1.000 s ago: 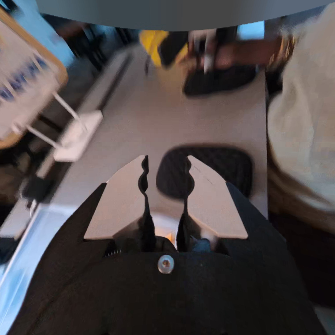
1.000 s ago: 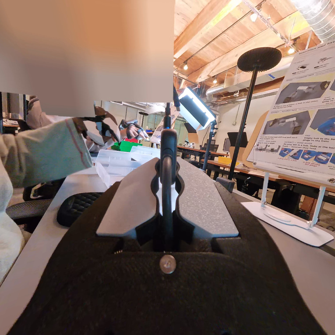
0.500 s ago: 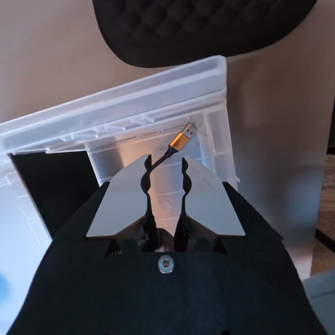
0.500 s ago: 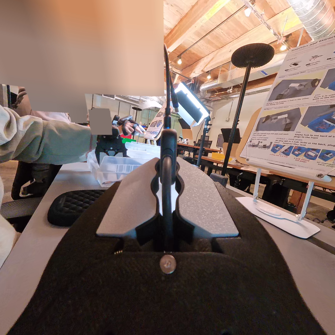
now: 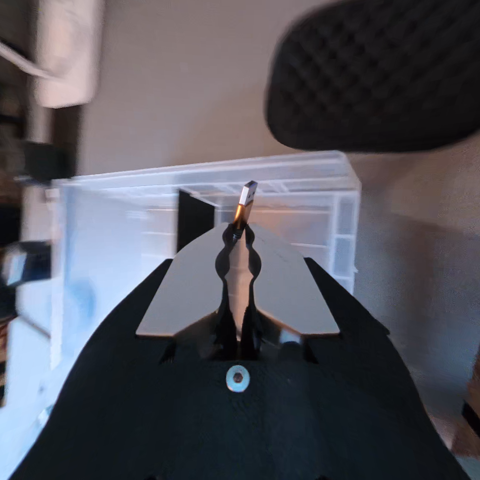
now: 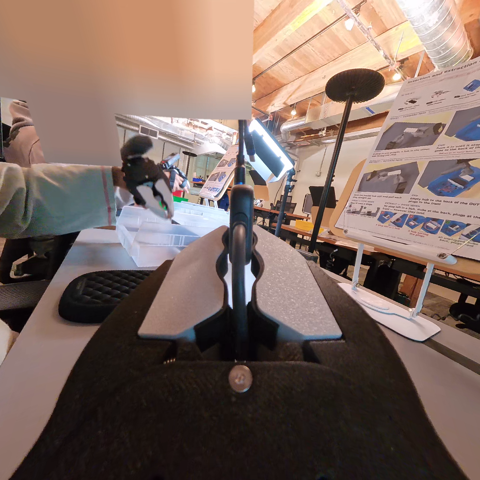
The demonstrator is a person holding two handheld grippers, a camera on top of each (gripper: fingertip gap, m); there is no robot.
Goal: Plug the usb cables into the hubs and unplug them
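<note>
One usb plug [image 5: 245,206] juts from the closed left claw [image 5: 237,228] tips.

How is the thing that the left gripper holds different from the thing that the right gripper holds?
1. The USB plug in the left gripper has an orange shell and a silver metal end; the hub in the right gripper is dark and rounded.
2. The plug is pinched only at the fingertips and sticks out beyond them; the hub sits deeper between the fingers.
3. The plug leans slightly right; the hub stands upright.
Both are clamped by shut grippers.
</note>
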